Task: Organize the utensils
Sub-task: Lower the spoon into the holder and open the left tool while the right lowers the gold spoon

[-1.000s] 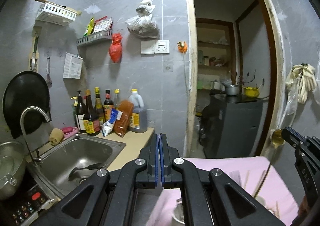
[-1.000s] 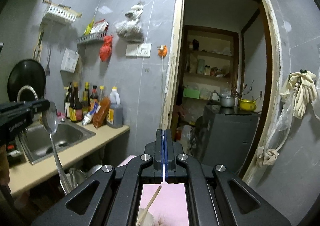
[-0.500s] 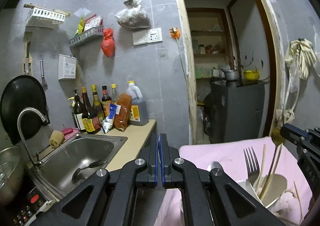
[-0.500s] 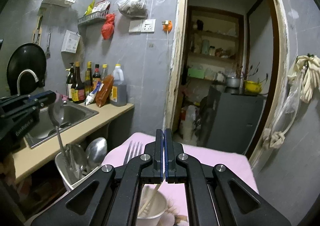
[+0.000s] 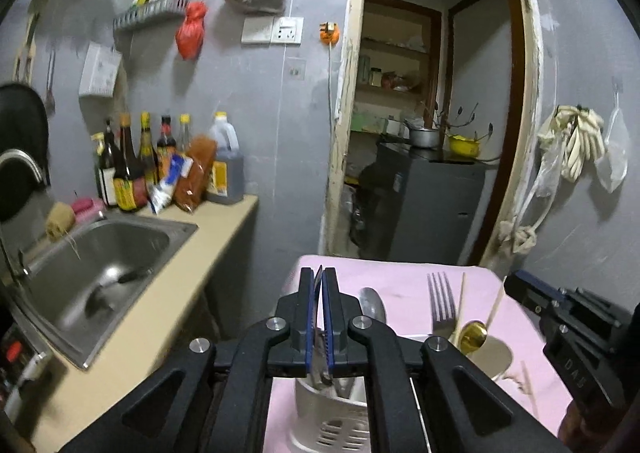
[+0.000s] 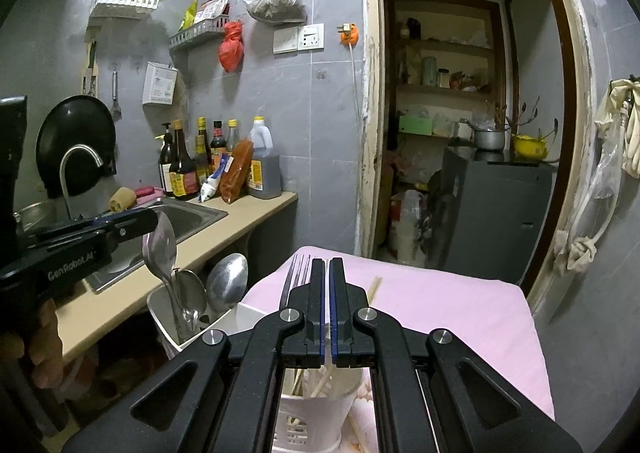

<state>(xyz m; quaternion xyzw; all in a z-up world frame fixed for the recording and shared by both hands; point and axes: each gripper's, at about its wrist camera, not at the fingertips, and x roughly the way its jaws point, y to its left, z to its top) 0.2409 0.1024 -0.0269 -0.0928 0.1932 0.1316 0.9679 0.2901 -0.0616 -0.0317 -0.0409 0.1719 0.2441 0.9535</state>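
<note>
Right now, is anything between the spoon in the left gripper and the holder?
Nothing visible. The left gripper holds the spoon with its handle down inside the white holder, beside two other spoons standing there.

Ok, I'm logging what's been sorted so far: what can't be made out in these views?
- Right wrist view: whether the right hand-held gripper pinches anything, hidden by its own shut jaws.
- Left wrist view: lower contents of the utensil holder, behind the left hand-held gripper.
- Left wrist view: dark-handled utensil in the sink, blurred.
</note>
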